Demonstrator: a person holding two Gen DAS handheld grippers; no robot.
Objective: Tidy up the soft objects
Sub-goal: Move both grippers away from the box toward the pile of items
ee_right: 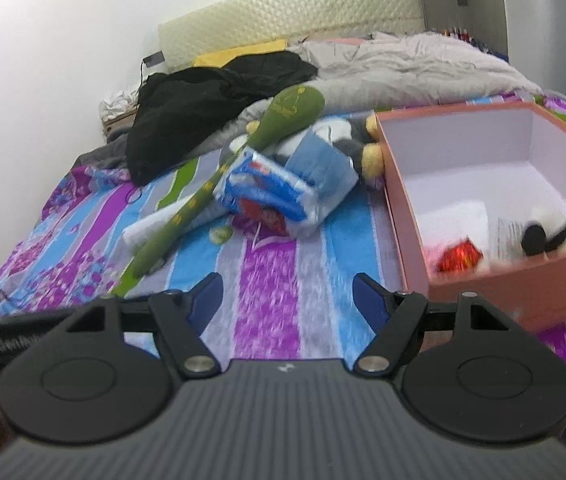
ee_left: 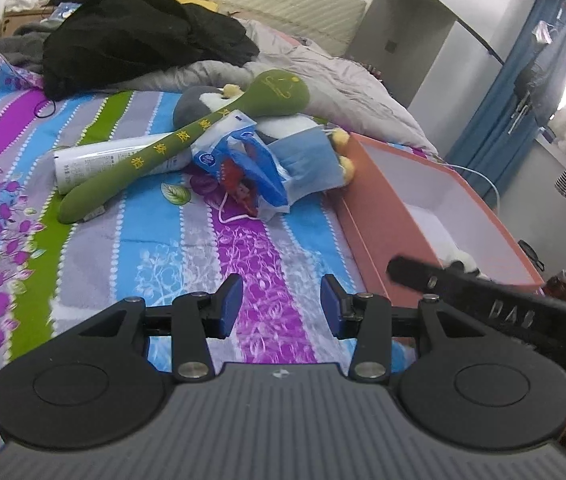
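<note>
Raised letters reading "DAS" are showing on the black arm of the right claw (ee_left: 511, 312) in the left wrist view. Yellow Chinese characters are running along the handle of the green plush stick (ee_left: 171, 148), too small to read, and print on the white tube (ee_left: 95, 160) is staying illegible.

both wrist cams low, facing bed (ee_left: 143, 248)

Home bedroom: bed (ee_left: 131, 248) with striped floral sheet, padded headboard (ee_left: 243, 4), rumpled grey duvet (ee_left: 323, 76), black clothes (ee_left: 135, 36) dumped on it, blue curtain (ee_left: 523, 80) with garments hanging by the window at right.
</note>
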